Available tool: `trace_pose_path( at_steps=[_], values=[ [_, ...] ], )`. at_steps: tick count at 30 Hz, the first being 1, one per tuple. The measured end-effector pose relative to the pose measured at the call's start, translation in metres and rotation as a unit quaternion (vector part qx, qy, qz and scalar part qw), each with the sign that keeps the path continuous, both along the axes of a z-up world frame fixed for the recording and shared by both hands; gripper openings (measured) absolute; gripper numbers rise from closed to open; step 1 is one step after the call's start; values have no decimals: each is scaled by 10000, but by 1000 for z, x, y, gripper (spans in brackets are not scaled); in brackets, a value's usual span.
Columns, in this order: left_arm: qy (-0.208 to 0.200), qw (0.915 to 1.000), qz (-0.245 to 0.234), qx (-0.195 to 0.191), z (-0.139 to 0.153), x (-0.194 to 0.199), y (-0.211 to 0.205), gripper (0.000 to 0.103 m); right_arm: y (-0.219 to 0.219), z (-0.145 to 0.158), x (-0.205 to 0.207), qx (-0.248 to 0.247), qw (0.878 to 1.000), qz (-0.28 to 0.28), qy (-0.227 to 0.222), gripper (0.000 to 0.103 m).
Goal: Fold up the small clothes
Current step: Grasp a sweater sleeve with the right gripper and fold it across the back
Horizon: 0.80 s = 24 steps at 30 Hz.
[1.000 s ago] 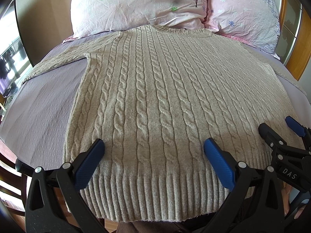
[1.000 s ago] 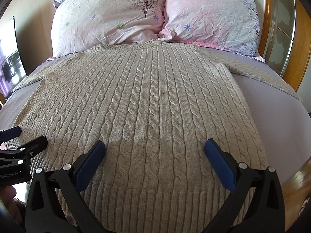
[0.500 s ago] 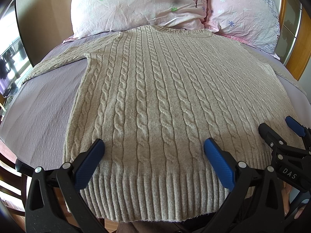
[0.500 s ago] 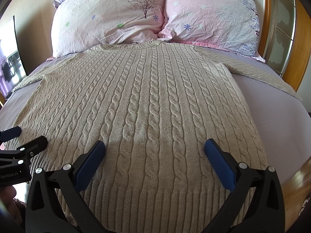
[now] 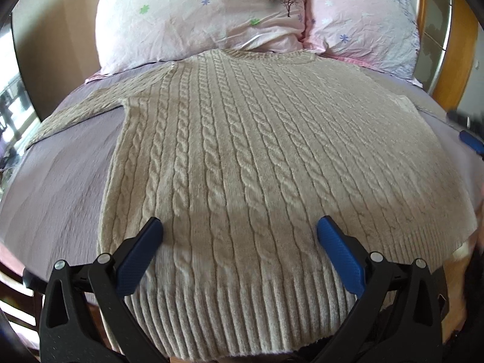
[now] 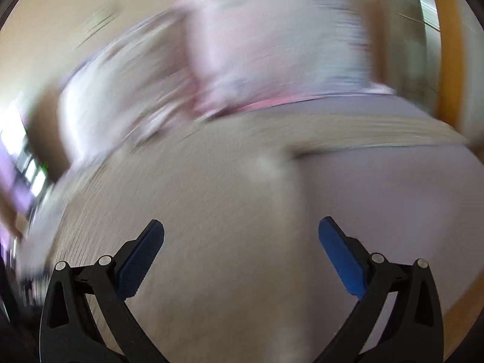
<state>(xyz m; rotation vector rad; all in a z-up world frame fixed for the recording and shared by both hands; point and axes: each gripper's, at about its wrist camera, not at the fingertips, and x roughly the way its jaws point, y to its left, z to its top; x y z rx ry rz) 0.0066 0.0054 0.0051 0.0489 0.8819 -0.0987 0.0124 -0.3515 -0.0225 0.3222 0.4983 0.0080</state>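
A beige cable-knit sweater point(image 5: 257, 157) lies flat on the bed, neck toward the pillows, ribbed hem near me, sleeves spread out to both sides. My left gripper point(image 5: 239, 236) is open and empty, hovering over the hem. My right gripper point(image 6: 240, 239) is open and empty above the sweater's right side point(image 6: 211, 211); its view is heavily motion-blurred. The right sleeve point(image 6: 378, 133) stretches off to the right. The right gripper's blue fingertip point(image 5: 470, 142) shows at the far right edge of the left wrist view.
The lavender bedsheet point(image 5: 60, 181) shows on both sides of the sweater. Two pale floral pillows point(image 5: 205, 15) lean at the head of the bed. A wooden bed frame point(image 5: 453, 45) runs along the right.
My right gripper has swung quickly to the right and forward, toward the sweater's right side and sleeve, blurring its view. My left gripper has shifted slightly; both stay open.
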Motion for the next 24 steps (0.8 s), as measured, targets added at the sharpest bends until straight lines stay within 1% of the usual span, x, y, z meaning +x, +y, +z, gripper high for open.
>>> trace_pose_path(
  at_steps=[1, 2, 3, 4, 5, 6, 7, 8, 9, 11, 12, 14, 16, 17, 18, 19, 20, 21, 22, 23, 24],
  values=[
    [-9, 9999, -40, -114, 1, 3, 3, 101, -42, 8, 12, 370, 9982, -471, 69, 101],
    [-67, 9993, -119, -359, 4, 8, 9, 101, -75, 11, 21, 647, 9946, -804, 110, 94],
    [-144, 9977, -209, -631, 8, 13, 14, 101, -103, 11, 28, 874, 9898, -1107, 178, 79],
    [-214, 9958, -273, -842, 10, 15, 19, 101, -125, 10, 32, 1048, 9847, -1371, 262, 72],
    [-347, 9921, -358, -1150, 15, 20, 26, 101, -164, 6, 43, 1415, 9725, -1801, 416, 62],
    [-478, 9882, -417, -1393, 19, 25, 32, 101, -193, 1, 51, 1731, 9611, -2089, 518, 53],
    [-571, 9858, -442, -1514, 22, 27, 35, 101, -216, -5, 56, 2017, 9493, -2334, 604, 49],
    [-707, 9821, -457, -1685, 27, 33, 42, 101, -244, -13, 65, 2361, 9334, -2609, 696, 43],
    [-795, 9799, -441, -1773, 30, 37, 47, 101, -263, -21, 69, 2568, 9213, -2821, 748, 40],
    [-932, 9778, -329, -1848, 37, 48, 58, 101, -291, -32, 79, 2863, 9019, -3123, 841, 37],
    [-988, 9776, -231, -1843, 41, 54, 65, 101, -301, -35, 84, 3002, 8959, -3182, 776, 34],
    [-1047, 9778, -15, -1818, 45, 65, 78, 101, -312, -37, 90, 3089, 8908, -3263, 681, 33],
    [-1071, 9763, 186, -1872, 47, 72, 94, 101, -319, -38, 103, 3163, 8865, -3325, 596, 27],
    [-1044, 9755, 340, -1906, 47, 79, 106, 101, -323, -40, 107, 3208, 8841, -3352, 561, 16],
    [-1012, 9753, 446, -1913, 47, 83, 114, 101, -328, -43, 112, 3256, 8821, -3362, 530, 11],
    [-1001, 9748, 560, -1916, 46, 85, 123, 101, -332, -46, 119, 3314, 8825, -3309, 433, 10],
    [-991, 9739, 746, -1901, 45, 88, 134, 101, -330, -43, 116, 3224, 8855, -3315, 459, 10],
    [-997, 9720, 937, -1909, 45, 89, 146, 101, -326, -36, 114, 2955, 8936, -3337, 524, 10],
    [-1008, 9701, 1056, -1940, 44, 85, 156, 101, -317, -24, 112, 2655, 9057, -3274, 457, 9],
    [-1037, 9653, 1250, -2045, 44, 85, 172, 101, -296, -2, 116, 2195, 9281, -3002, 202, 9],
    [-1073, 9606, 1389, -2154, 45, 84, 184, 101, -275, 17, 119, 1853, 9428, -2771, 13, 9]
  ],
)
